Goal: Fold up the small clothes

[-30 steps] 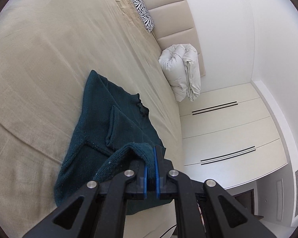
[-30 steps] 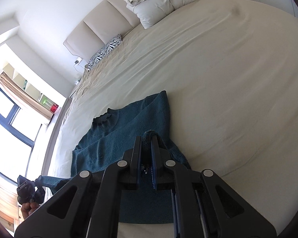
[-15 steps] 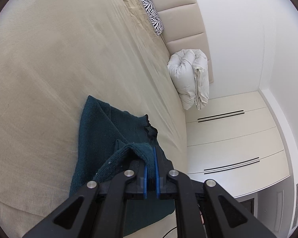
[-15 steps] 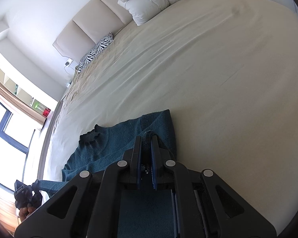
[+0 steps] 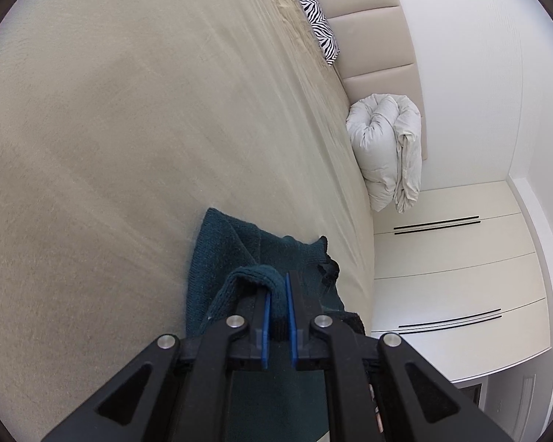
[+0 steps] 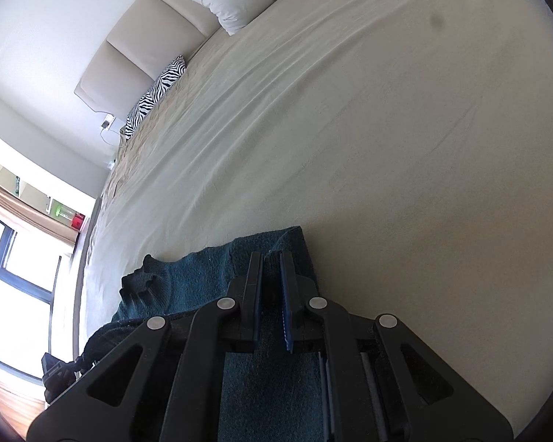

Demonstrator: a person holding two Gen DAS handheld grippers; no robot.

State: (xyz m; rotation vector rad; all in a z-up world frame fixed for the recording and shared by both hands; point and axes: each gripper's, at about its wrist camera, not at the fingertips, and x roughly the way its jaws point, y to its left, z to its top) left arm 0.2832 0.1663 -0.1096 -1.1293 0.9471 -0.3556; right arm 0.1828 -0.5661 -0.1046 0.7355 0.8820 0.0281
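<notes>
A dark teal knit sweater (image 5: pixel 239 254) is spread at the lower centre of the frame on a beige bed (image 5: pixel 129 129). Its folded edge is pinched between the nearly closed, slightly opening jaws of the left gripper (image 5: pixel 277 287). Another edge is clamped in the right gripper (image 6: pixel 271 258).

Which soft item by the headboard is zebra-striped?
The small pillow lying flat near the bed's corner; the other, a rolled duvet, is plain off-white.

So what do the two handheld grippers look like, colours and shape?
Both look alike. The left gripper and the right gripper are matte black, with angular linkage arms that have triangular cut-outs and four round silver pivot pins each. Each has two narrow straight fingers lined with blue pads; the right's pads look ridged. No cables or sleeves show.
</notes>
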